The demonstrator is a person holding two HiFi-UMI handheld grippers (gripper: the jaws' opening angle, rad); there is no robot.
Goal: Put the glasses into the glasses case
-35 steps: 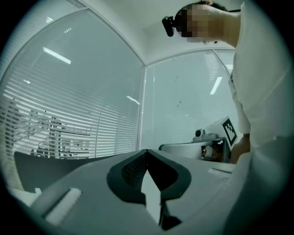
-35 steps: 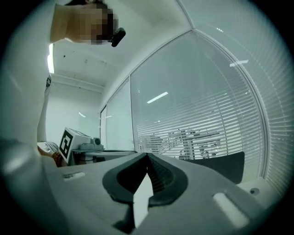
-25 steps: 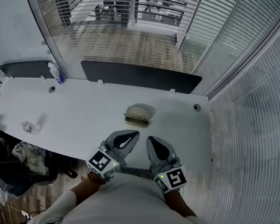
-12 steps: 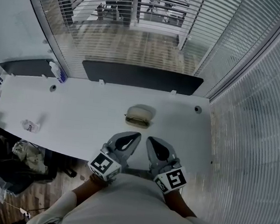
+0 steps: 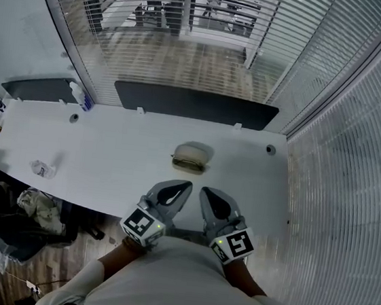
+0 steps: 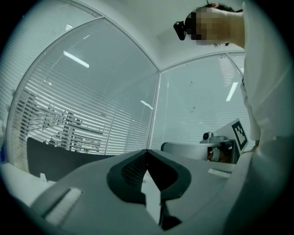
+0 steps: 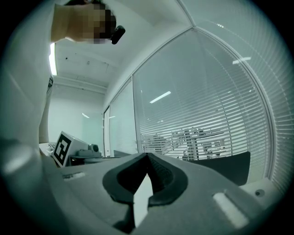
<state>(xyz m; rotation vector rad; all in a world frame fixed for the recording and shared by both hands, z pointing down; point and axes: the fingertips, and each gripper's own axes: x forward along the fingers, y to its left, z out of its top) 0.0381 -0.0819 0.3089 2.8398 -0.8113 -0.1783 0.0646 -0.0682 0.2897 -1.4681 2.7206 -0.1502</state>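
A beige glasses case (image 5: pixel 190 156) lies on the white table (image 5: pixel 107 159), a little beyond both grippers. A dark strip runs along its front edge; I cannot make out the glasses as a separate thing. My left gripper (image 5: pixel 181 184) and right gripper (image 5: pixel 206 192) are held side by side over the table's near edge, close to the person's body, and point level towards the case. Both are shut with nothing between the jaws. In the left gripper view the jaws (image 6: pixel 147 152) meet at a point, as they do in the right gripper view (image 7: pixel 147 155). Neither gripper view shows the case.
A crumpled clear wrapper (image 5: pixel 42 168) lies at the table's left, and a small bottle (image 5: pixel 81 96) stands at the back left. A dark panel (image 5: pixel 196 104) runs along the far edge. Glass walls with blinds enclose the back and right. A chair with clothes (image 5: pixel 33 209) stands at lower left.
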